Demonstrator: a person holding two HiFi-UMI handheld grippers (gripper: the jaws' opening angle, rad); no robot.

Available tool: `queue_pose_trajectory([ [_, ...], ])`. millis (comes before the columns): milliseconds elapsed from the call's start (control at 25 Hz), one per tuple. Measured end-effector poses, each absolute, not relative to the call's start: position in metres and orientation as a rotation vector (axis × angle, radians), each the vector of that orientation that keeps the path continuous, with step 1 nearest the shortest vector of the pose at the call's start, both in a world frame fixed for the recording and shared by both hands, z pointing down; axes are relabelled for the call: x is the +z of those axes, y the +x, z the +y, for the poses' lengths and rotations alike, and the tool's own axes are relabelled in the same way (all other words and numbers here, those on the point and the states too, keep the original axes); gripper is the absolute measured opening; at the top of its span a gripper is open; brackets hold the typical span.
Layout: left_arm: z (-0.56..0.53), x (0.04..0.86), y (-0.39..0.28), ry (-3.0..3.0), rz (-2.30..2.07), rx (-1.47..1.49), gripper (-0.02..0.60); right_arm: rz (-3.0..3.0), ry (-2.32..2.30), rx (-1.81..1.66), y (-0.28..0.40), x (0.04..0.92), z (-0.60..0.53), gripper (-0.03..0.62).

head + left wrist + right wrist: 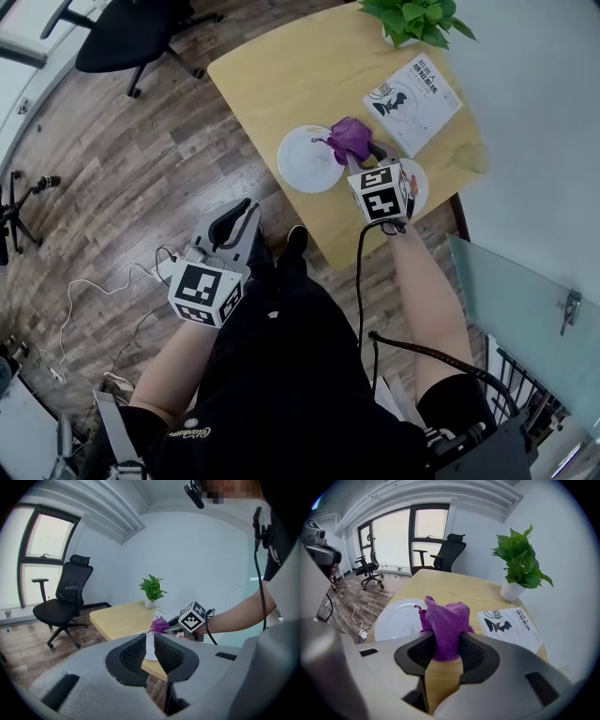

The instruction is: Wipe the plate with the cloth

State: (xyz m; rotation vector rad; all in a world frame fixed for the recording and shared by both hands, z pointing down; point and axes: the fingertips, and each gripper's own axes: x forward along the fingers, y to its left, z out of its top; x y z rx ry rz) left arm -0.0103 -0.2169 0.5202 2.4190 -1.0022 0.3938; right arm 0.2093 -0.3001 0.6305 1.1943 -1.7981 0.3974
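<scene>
A white plate (307, 161) lies near the front edge of the wooden table (281, 75). My right gripper (359, 156) is shut on a bunched purple cloth (351, 138), which it holds just above the table at the plate's right rim. In the right gripper view the cloth (446, 620) stands up between the jaws of the right gripper (446, 651), with the plate (396, 618) to its left. My left gripper (236, 221) hangs off the table over the floor, jaws shut with nothing in them. The left gripper view looks across at the cloth (160, 625).
A second white plate (418, 186) lies under my right gripper's marker cube. A booklet (413, 101) and a potted plant (417, 19) sit at the table's far right. A black office chair (131, 37) stands on the floor beyond, and cables (94, 291) trail at the left.
</scene>
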Motion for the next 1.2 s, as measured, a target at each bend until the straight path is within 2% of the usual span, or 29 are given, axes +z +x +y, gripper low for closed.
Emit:
queue_pose_trajectory([
  [1200,-0.216,0.525,0.003,2.432,-0.970,0.399,0.055,-1.845,1.140,0.464,0.197,0.639,-0.235,0.141],
])
